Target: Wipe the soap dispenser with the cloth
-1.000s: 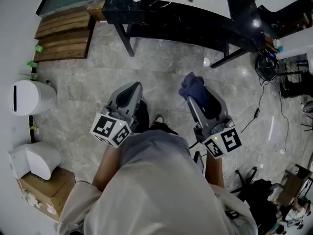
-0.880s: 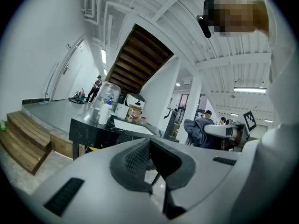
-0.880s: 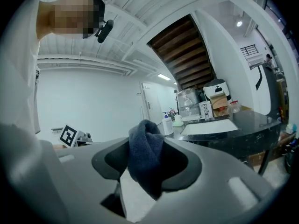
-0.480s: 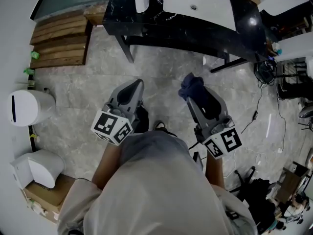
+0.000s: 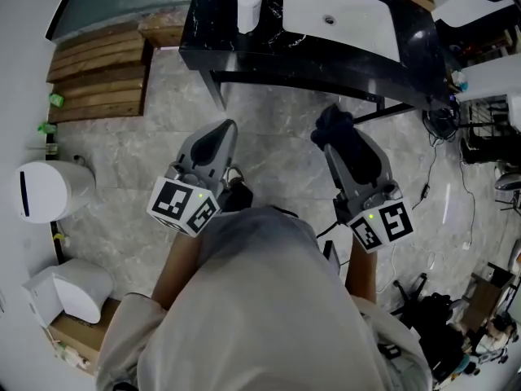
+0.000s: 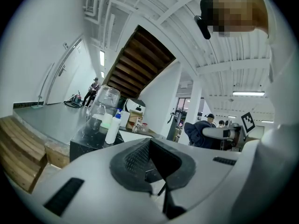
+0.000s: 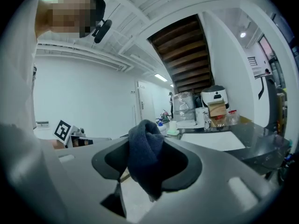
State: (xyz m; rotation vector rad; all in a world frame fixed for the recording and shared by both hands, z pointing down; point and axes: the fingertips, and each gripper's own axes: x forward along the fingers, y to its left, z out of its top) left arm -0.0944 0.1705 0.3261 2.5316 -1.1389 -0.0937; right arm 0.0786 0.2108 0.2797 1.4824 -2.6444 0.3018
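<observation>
The soap dispenser (image 5: pixel 249 6), a white bottle with a blue pump, stands upright at the left end of a black counter (image 5: pixel 309 54), at about twelve o'clock from the person and well apart from both grippers. A white sink (image 5: pixel 342 8) sits at its three o'clock. The cloth (image 5: pixel 334 127), dark blue and bunched, is pinched between the pads of the right gripper (image 5: pixel 346 143), at roughly five o'clock from the dispenser and short of the counter's front edge; a fold of it hangs down below the jaws. At the cloth's nine o'clock the left gripper (image 5: pixel 218 134) has its fingers pressed together with nothing between them. Wooden steps (image 5: pixel 98 70) lie at the counter's eight o'clock, and a white bin (image 5: pixel 45 187) stands at the left gripper's nine o'clock on the grey stone floor (image 5: pixel 277 149).
</observation>
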